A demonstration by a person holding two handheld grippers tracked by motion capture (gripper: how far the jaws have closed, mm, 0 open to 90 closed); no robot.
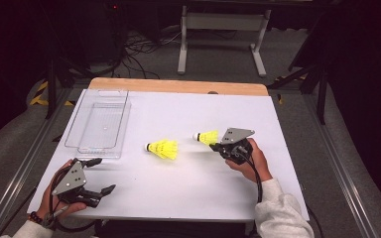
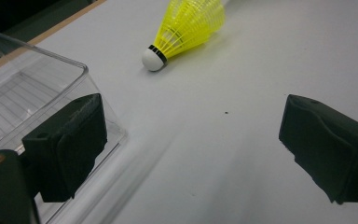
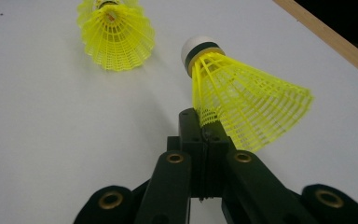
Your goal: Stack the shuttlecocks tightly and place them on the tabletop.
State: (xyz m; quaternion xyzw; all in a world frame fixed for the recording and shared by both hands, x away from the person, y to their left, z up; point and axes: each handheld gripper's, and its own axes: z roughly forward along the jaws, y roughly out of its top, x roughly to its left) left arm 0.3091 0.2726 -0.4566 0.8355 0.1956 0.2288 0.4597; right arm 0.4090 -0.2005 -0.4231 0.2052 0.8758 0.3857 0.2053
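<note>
Yellow shuttlecock (image 1: 209, 137) is hanging by its skirt rim, pinched in the right gripper (image 1: 220, 146) over open tabletop (image 1: 198, 183) toward the right edge. Left gripper (image 1: 100, 175), jaws spread, is idling near the front-left corner.

Right tool (image 1: 217, 145) grips shuttlecock (image 1: 207, 137); left tool (image 1: 102, 175) agape.

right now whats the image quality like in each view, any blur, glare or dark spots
High view: the white table is brightly lit, the room behind nearly black, everything slightly soft. Left gripper view: the near jaws are blurred, the clear tray shows faint reflections, and the lying shuttlecock is fairly sharp. Right gripper view: the held shuttlecock is crisp and throws a soft shadow.
</note>
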